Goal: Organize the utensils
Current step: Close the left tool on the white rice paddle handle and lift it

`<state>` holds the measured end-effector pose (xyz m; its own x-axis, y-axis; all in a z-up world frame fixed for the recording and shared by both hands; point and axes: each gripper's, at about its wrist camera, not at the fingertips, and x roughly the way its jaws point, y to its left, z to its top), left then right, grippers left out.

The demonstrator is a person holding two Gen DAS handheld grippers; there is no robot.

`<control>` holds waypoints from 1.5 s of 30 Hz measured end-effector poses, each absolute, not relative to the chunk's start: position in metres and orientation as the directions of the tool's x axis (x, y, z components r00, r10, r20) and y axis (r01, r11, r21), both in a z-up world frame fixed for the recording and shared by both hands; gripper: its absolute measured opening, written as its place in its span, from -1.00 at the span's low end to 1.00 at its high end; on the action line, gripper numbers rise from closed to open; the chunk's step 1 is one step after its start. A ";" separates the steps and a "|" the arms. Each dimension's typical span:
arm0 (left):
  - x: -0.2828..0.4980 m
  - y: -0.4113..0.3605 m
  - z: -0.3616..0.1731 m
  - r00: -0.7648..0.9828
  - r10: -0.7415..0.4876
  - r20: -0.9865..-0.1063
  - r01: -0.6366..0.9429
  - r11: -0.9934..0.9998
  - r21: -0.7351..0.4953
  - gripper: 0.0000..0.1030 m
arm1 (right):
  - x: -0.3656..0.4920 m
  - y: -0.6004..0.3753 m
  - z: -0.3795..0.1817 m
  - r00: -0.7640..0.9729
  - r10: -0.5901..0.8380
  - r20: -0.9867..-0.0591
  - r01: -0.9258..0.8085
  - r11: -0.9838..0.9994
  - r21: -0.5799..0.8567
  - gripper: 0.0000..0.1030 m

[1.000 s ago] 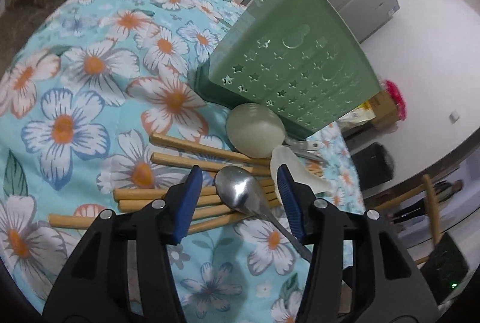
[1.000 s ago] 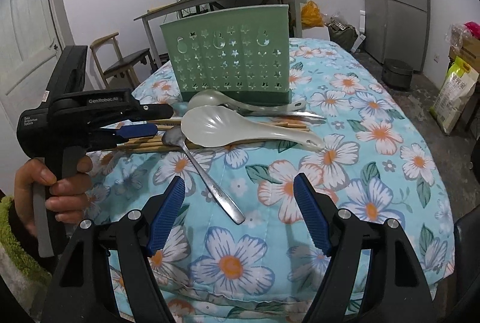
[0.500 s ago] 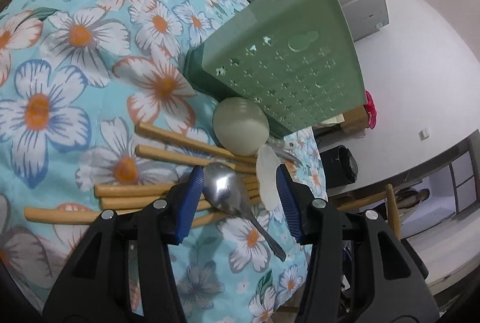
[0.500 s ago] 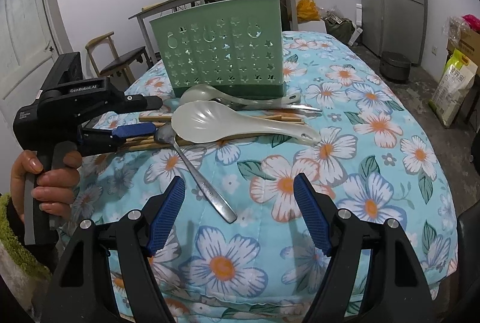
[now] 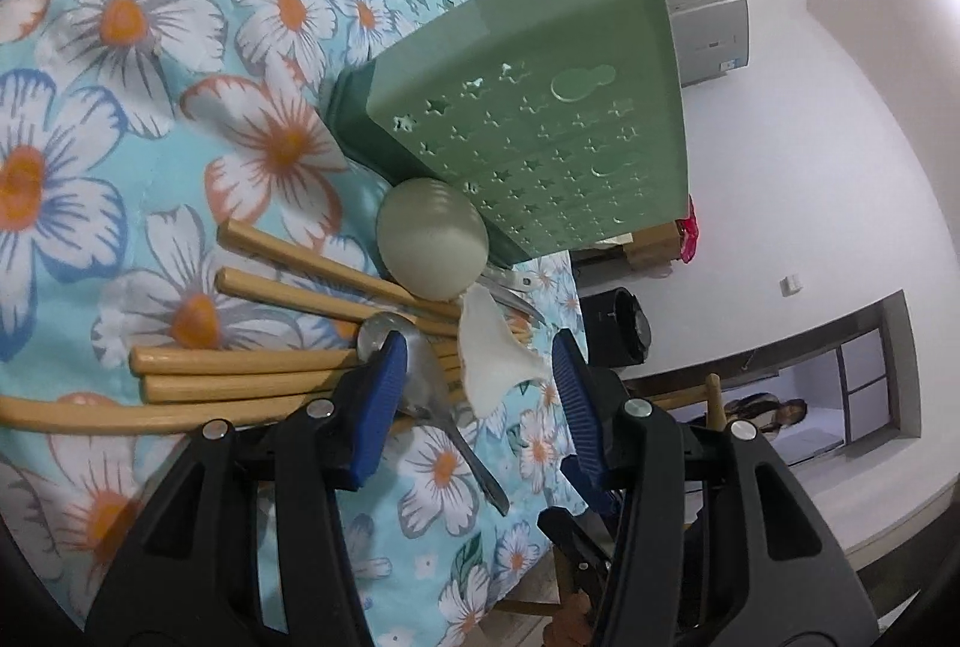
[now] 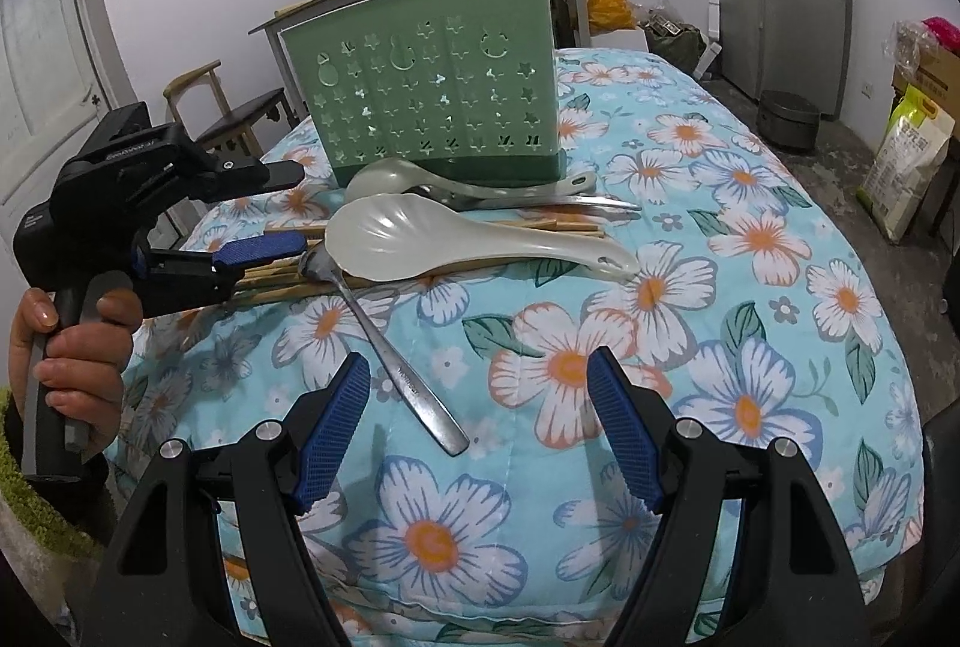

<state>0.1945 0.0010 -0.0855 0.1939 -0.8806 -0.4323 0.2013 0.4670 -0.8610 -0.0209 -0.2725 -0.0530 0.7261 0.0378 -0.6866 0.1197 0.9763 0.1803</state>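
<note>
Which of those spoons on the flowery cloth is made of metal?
The slim metal spoon nearest the camera, shiny grey with a thin flat handle. The white rice spoon and the pale green ladle behind it are broad and dull.

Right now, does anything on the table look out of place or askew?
Yes: utensils lie in a loose heap before the green holder, not in it. The white rice paddle sits atop crossed chopsticks, and the metal spoon lies askew.

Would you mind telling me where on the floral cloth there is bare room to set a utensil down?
Free: the cloth between the white rice spoon and the right gripper, right of the metal spoon, and the stretch right of the green holder. Crowded: in front of the holder, where chopsticks, spoons and the left gripper bunch together.
</note>
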 end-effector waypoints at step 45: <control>0.167 -0.087 -0.057 0.388 -0.628 -0.675 0.493 0.760 -0.424 -0.60 | -0.033 -0.278 -0.046 0.741 0.028 -0.671 0.138 0.971 0.193 0.42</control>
<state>0.1672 -0.0866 -0.0565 0.3883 -0.6277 -0.6747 0.4926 0.7602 -0.4237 -0.0329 -0.2777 -0.0460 0.7410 0.0279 -0.6710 0.1380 0.9715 0.1928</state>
